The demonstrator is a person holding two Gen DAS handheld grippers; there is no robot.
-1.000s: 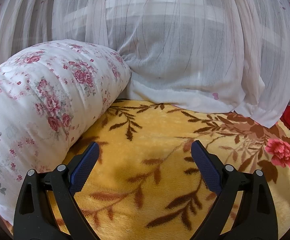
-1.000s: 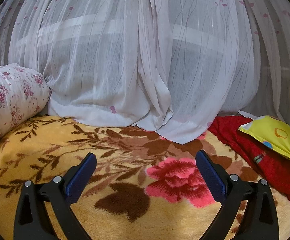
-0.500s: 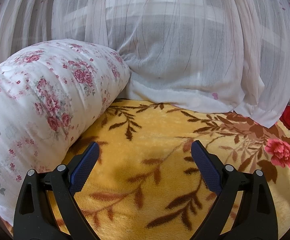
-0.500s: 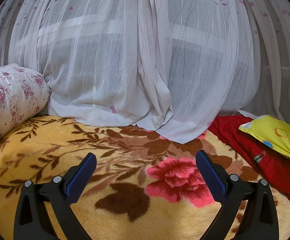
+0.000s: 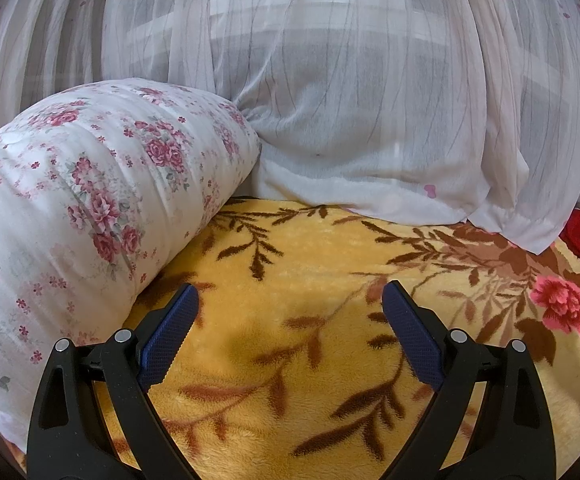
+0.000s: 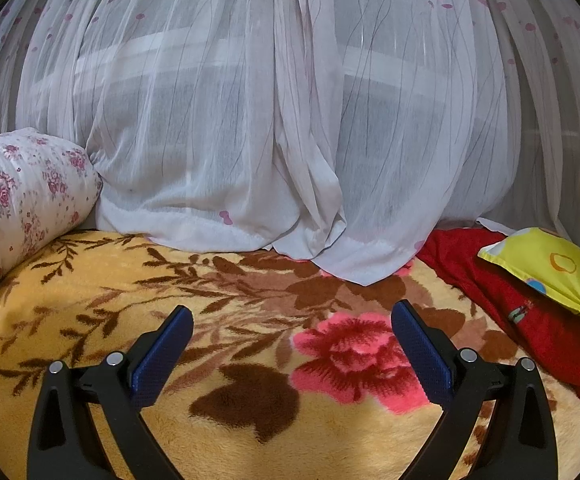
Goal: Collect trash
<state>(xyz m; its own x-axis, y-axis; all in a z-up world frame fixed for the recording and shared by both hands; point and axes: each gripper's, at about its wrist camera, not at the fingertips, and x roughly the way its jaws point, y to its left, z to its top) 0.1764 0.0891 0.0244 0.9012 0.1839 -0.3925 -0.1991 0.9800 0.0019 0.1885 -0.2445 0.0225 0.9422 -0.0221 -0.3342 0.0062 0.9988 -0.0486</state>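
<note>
Left gripper (image 5: pixel 290 300): black two-finger claw with blue ribbed pads, jaws spread wide, nothing between them. It hovers over the plush yellow blanket with brown leaf and pink flower print (image 5: pixel 290 248).

Right gripper (image 6: pixel 292 320): same build, jaws equally wide apart, empty, over the blanket's large pink flower.

Trash: none visible in either view. Where it lies cannot be told; probably outside both frames or hidden under bedding.

Surroundings, left wrist view: white bolster pillow with pink rose print (image 5: pixel 90 200), lying on the blanket just beside the left finger. Sheer white curtain with small pink spots (image 5: pixel 370 120), its hem resting on the blanket's far edge.

Surroundings, right wrist view: red cloth (image 6: pixel 530 312) at right, with a yellow cushion printed with coloured rings (image 6: pixel 550 268) lying on it.

Risks, judged:
- With no target in sight, a grab made now would likely pinch blanket pile or curtain hem, not trash.
- The deep plush could hide small scraps, so a sweep may miss them.
- The ribbed pads could snag the thin curtain if pushed forward.
- The bolster crowds the left claw; swinging that way would shove it.
</note>
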